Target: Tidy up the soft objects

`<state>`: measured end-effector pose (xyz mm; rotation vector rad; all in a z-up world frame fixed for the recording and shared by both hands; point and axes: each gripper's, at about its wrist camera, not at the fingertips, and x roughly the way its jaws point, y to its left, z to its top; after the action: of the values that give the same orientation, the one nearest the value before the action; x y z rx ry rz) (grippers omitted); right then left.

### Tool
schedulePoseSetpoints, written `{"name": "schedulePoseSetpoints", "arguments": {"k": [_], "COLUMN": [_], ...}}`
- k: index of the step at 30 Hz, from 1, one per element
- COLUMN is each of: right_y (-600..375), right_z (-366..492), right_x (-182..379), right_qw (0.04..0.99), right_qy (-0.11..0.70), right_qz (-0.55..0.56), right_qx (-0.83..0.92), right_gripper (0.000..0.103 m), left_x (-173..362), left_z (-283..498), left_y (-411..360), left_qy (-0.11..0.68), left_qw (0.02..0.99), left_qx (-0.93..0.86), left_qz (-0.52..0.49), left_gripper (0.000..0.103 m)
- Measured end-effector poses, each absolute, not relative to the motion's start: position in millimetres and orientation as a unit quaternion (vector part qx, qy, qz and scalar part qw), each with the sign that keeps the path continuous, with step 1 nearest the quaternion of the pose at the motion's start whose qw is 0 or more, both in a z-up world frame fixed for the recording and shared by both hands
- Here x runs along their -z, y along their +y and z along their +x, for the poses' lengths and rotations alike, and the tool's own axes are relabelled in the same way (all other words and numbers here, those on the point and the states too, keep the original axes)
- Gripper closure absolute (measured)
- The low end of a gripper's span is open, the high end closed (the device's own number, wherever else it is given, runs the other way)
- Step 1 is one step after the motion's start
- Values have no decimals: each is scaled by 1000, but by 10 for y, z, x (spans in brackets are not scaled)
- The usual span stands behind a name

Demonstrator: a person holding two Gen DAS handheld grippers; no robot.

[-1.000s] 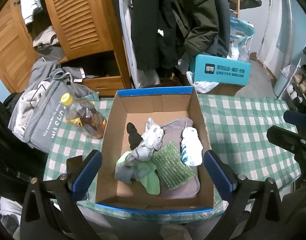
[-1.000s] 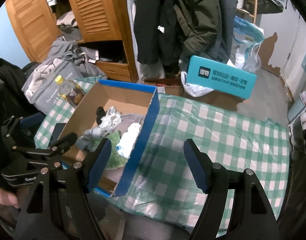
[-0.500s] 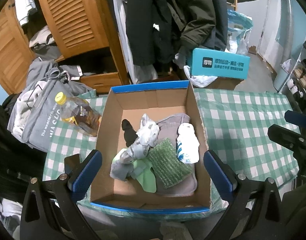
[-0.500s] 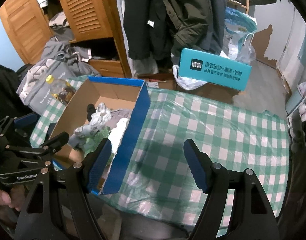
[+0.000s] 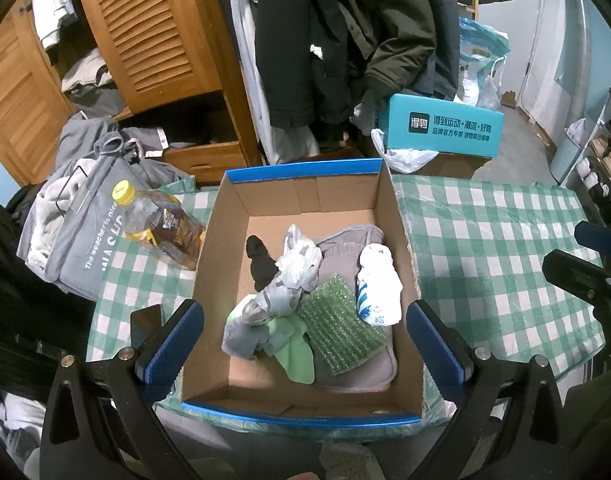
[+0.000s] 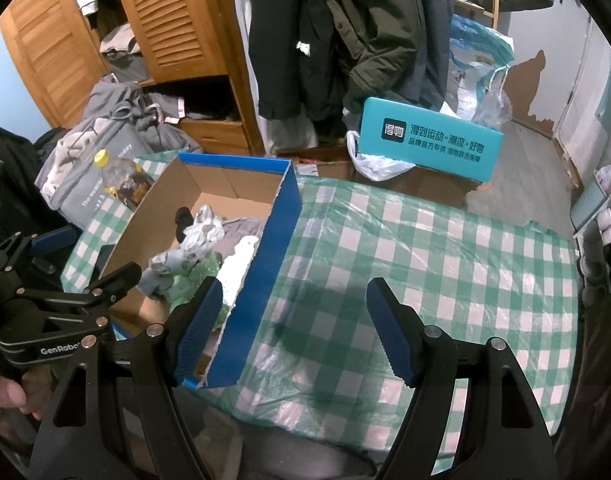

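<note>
Our left tongs (image 5: 303,346) hang open and empty over the cardboard box (image 5: 209,276), where the soft things lie heaped: green sponge (image 5: 337,330), white sock (image 5: 377,292), black sock (image 5: 259,260). Right tongs (image 6: 293,334), also open, hover above the bare checked counter (image 6: 445,256). Best we drop straight between the box walls. A bottle (image 5: 157,228) stands just left.

My tongs carry blue pads (image 5: 173,344) on black arms. The tablecloth (image 5: 485,248) is green-and-white check. The box (image 5: 305,170) is brown card with blue rims. Inside: a green textured sponge cloth (image 5: 337,332) at 6 o'clock, a black sock (image 5: 259,262) at 10, a white-and-blue sock (image 5: 377,288) at 3. The bottle (image 5: 161,228) has a yellow cap.
</note>
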<state>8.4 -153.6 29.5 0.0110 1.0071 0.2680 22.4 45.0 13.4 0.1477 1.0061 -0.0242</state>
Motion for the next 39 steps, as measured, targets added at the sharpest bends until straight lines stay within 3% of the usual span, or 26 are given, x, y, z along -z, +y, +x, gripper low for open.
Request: {"name": "schedulePoseSetpoints", "arguments": {"k": [39], "right_y": [-1518], "right_z": [68], "right_x": [-294], "right_qw": [866], "right_qy": [484], "right_qz": [4], "right_qx": [-127], "right_gripper": [29], "left_x": [-133], "left_z": [212], "left_y": [426], "left_qy": [479], "left_qw": [875], "left_qx": [13], "left_qz": [74], "left_gripper": [1]}}
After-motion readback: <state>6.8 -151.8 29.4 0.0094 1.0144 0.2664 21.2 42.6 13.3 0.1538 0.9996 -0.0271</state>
